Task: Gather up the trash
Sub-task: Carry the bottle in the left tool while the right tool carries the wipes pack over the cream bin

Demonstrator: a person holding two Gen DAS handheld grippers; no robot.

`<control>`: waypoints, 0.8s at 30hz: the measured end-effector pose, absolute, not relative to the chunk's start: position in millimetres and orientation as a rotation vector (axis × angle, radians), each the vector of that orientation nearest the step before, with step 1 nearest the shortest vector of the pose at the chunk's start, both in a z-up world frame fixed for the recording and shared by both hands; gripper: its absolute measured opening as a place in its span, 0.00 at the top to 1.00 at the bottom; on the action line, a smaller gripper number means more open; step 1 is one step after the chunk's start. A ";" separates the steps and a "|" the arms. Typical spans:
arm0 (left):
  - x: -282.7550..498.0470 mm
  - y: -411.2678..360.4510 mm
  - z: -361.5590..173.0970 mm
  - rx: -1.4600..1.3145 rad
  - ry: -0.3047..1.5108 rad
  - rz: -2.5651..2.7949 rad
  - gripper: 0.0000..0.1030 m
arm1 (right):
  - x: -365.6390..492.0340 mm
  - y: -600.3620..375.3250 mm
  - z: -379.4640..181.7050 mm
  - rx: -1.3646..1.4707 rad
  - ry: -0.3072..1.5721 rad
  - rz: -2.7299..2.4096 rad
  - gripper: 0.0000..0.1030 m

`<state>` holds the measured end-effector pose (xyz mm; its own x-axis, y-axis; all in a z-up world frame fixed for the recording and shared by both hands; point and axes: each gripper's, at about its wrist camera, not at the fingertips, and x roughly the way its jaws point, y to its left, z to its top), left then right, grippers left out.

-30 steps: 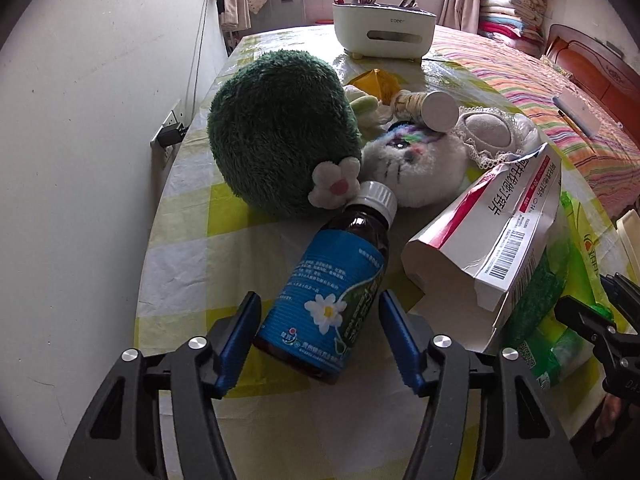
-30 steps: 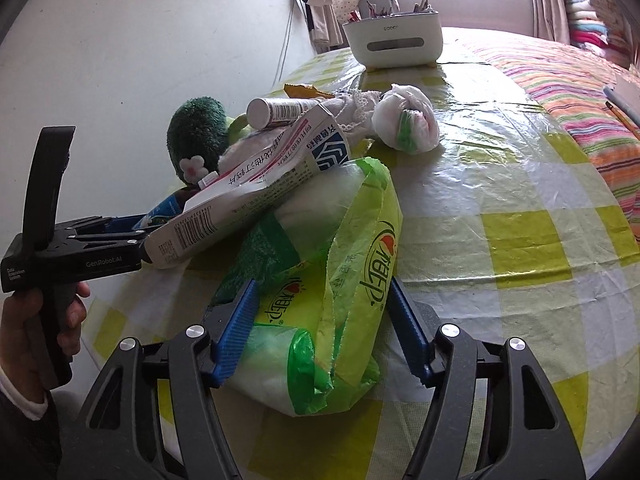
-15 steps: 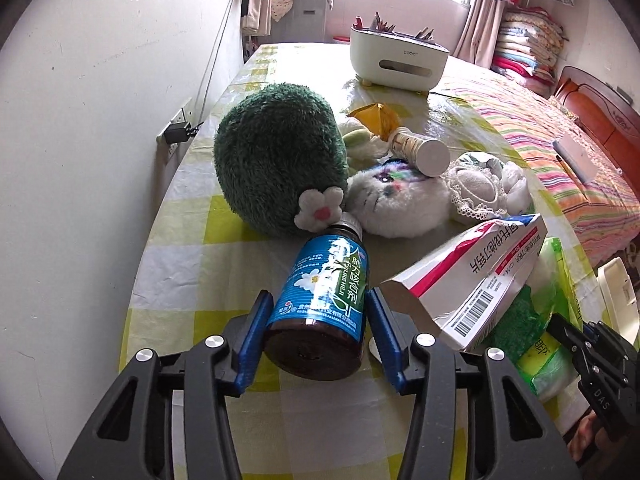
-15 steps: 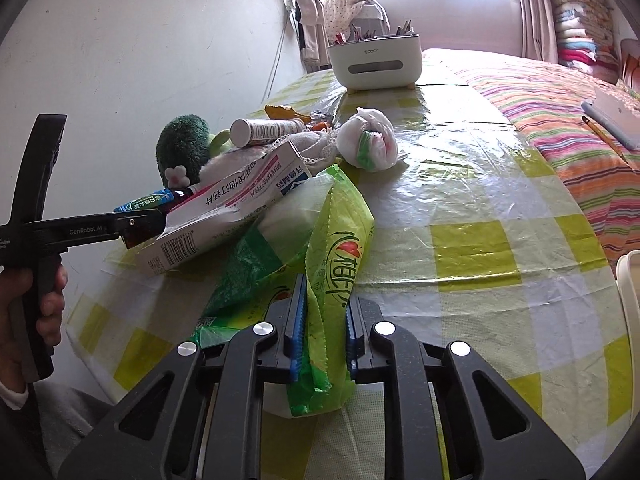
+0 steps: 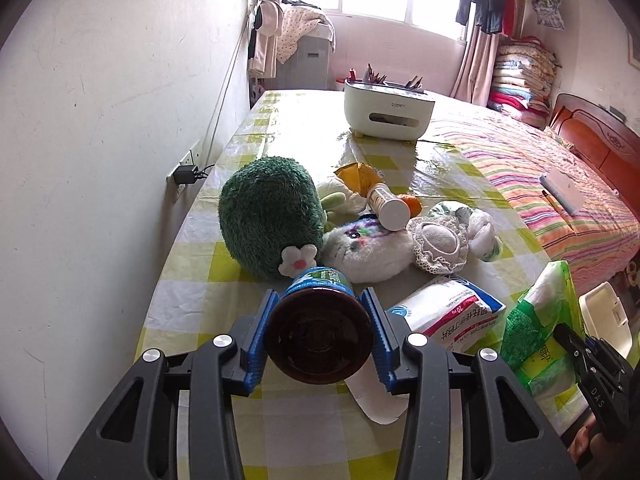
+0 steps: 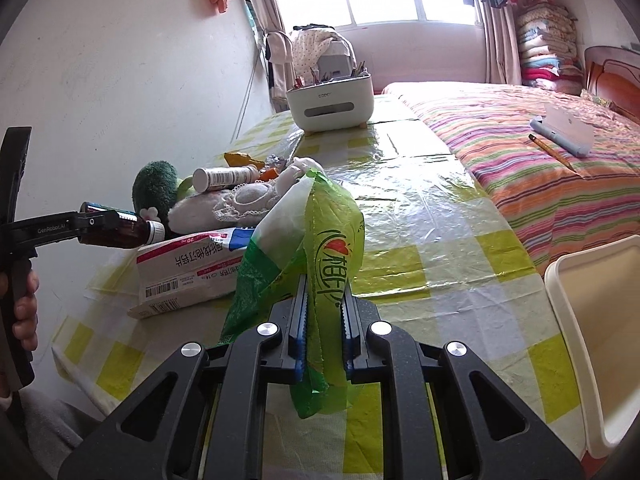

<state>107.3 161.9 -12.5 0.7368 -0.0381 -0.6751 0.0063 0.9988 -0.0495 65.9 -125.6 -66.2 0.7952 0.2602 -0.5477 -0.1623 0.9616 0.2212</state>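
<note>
My left gripper [image 5: 320, 338] is shut on a brown medicine bottle [image 5: 319, 336] with a blue label and holds it lifted off the table; the bottle also shows in the right wrist view [image 6: 120, 229]. My right gripper [image 6: 323, 330] is shut on a green plastic bag [image 6: 316, 240] and holds it raised above the table; the bag also shows in the left wrist view [image 5: 538, 320]. A white and red medicine box [image 6: 188, 268] lies on the table between them, also in the left wrist view [image 5: 444, 312]. A white pill bottle [image 5: 388, 206] lies on the plush toys.
A green plush ball [image 5: 270, 220], a white plush toy [image 5: 368, 246] and a knotted white bag [image 5: 480, 228] sit mid-table. A white organiser box [image 5: 386, 114] stands at the far end. A cream bin [image 6: 600, 320] stands at the table's right. The wall runs along the left, a bed along the right.
My left gripper closed on the brown bottle and lifted it. My right gripper closed on the green bag and raised it off the table.
</note>
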 end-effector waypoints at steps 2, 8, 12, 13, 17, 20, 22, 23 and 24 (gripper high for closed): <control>103.6 162.7 -7.8 -0.064 0.719 -0.023 0.60 | 62.6 -131.6 -63.7 0.172 0.591 0.209 0.89; 94.0 158.5 10.0 -0.117 0.627 -0.030 0.60 | 52.9 -149.2 -56.0 0.198 0.543 0.162 0.90; 89.1 146.4 20.7 -0.156 0.582 -0.073 0.60 | 47.8 -159.8 -51.6 0.211 0.513 0.121 0.90; 88.4 141.2 22.5 -0.162 0.579 -0.091 0.60 | 46.4 -162.5 -50.8 0.214 0.507 0.108 0.90; 87.4 109.3 27.4 -0.146 0.570 -0.167 0.60 | 42.5 -177.9 -49.3 0.241 0.494 0.038 0.90; 88.1 81.2 28.1 -0.124 0.577 -0.225 0.60 | 40.3 -189.9 -49.0 0.268 0.491 -0.010 0.90; 88.8 62.7 27.9 -0.115 0.585 -0.271 0.60 | 37.0 -197.0 -47.4 0.279 0.479 -0.049 0.90; 88.9 53.7 27.9 -0.111 0.588 -0.293 0.60 | 35.6 -200.6 -46.1 0.284 0.472 -0.069 0.90; 89.0 44.9 28.0 -0.108 0.590 -0.313 0.60 | 33.3 -203.8 -44.7 0.286 0.464 -0.088 0.90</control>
<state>89.0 44.9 28.0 0.7855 -0.3203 -0.5295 0.2592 0.9473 -0.1885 33.3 -203.8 -44.7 0.8911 -0.0184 -0.4534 0.1481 0.9563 0.2522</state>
